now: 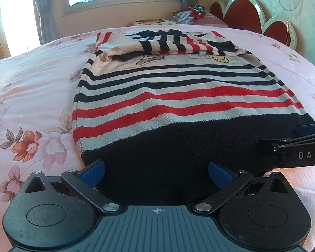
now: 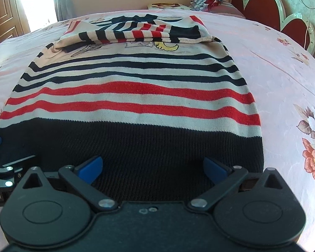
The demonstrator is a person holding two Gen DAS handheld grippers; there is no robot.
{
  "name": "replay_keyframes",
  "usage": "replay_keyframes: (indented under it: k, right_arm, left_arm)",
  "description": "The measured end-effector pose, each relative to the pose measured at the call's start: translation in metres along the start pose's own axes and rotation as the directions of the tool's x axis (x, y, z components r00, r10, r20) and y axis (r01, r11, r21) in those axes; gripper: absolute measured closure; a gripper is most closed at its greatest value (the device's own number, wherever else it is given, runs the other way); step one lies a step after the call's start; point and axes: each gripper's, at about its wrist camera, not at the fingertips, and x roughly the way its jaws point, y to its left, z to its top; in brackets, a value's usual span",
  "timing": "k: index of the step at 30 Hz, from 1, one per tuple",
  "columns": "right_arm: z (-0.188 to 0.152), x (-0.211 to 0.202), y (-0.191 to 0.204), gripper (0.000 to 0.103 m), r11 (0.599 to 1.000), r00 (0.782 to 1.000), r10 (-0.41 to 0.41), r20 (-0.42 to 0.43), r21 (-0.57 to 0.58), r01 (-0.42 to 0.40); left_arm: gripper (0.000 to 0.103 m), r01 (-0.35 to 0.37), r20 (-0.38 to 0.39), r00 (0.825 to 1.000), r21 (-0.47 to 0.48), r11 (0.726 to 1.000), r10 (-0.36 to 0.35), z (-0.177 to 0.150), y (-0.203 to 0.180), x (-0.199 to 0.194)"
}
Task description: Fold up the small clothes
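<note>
A small knitted sweater (image 1: 174,96) (image 2: 136,96) with red, navy and cream stripes lies flat on the bed. Its wide navy hem faces me, and its sleeves are folded across the chest at the far end. My left gripper (image 1: 156,173) is open, its blue pads spread wide over the hem's near left part. My right gripper (image 2: 153,169) is open too, its pads apart above the hem's near right part; its fingers (image 1: 292,145) enter the left wrist view from the right. Nothing is pinched in either one.
The bed (image 1: 31,105) is covered with a pink floral sheet. A pile of folded clothes (image 1: 191,15) and a printed pillow (image 1: 151,22) sit at the far edge by the red headboard (image 1: 241,12). A window and curtains stand behind.
</note>
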Motion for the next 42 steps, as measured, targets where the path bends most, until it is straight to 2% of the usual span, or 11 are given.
replay_keyframes:
  k: [5, 13, 23, 25, 26, 30, 32, 36, 37, 41, 42]
  right_arm:
    - [-0.011, -0.005, -0.004, 0.001, 1.000, 0.997, 0.020, 0.076, 0.002, -0.020]
    - [-0.007, -0.015, -0.006, 0.001, 1.000, 0.997, 0.021, 0.074, -0.020, -0.020]
    - [-0.005, -0.049, -0.066, 0.003, 0.997, 0.994, -0.052, 0.100, 0.065, 0.045]
    - [-0.009, -0.047, -0.080, 0.003, 0.994, 0.995, -0.066, 0.081, 0.096, 0.058]
    - [-0.010, -0.044, -0.086, 0.004, 0.992, 0.995, -0.071, 0.070, 0.106, 0.063]
    - [-0.015, -0.029, -0.103, 0.008, 0.989, 0.998, -0.052, 0.027, 0.142, 0.048]
    - [-0.015, -0.023, -0.107, 0.023, 0.986, 1.000, -0.015, 0.012, 0.165, 0.012]
    - [-0.011, -0.021, -0.104, 0.025, 0.986, 1.000, 0.027, 0.015, 0.166, -0.030]
    - [-0.010, -0.021, -0.103, 0.030, 0.986, 0.999, 0.045, 0.012, 0.159, -0.047]
    - [-0.009, -0.023, -0.103, 0.052, 0.985, 0.997, 0.080, 0.000, 0.156, -0.079]
    - [-0.008, -0.024, -0.106, 0.054, 0.982, 0.996, 0.089, -0.004, 0.168, -0.087]
  left_arm:
    - [0.000, 0.014, -0.046, 0.999, 0.002, 1.000, -0.014, 0.006, 0.003, 0.002]
    - [0.000, -0.006, -0.034, 0.999, 0.000, 1.000, 0.006, 0.009, 0.005, -0.011]
    - [0.001, -0.057, -0.019, 0.998, -0.068, 0.996, 0.056, -0.002, 0.066, -0.033]
    - [0.007, -0.023, -0.057, 0.998, -0.123, 0.992, 0.016, -0.008, 0.077, -0.026]
    - [0.021, 0.014, -0.073, 0.997, -0.156, 0.988, -0.026, -0.011, 0.080, -0.022]
    - [0.021, 0.045, -0.054, 0.997, -0.184, 0.982, -0.056, -0.012, 0.072, -0.017]
    - [0.021, 0.078, -0.062, 0.994, -0.194, 0.978, -0.092, -0.007, 0.066, -0.013]
    - [0.021, 0.146, -0.076, 0.983, -0.216, 0.965, -0.166, 0.001, 0.055, -0.009]
    - [0.024, 0.161, -0.074, 0.981, -0.229, 0.960, -0.182, 0.002, 0.054, -0.009]
    - [0.077, 0.210, -0.067, 0.966, -0.360, 0.909, -0.249, 0.005, 0.069, -0.005]
    - [0.078, 0.215, -0.067, 0.963, -0.393, 0.894, -0.261, 0.004, 0.072, -0.003]
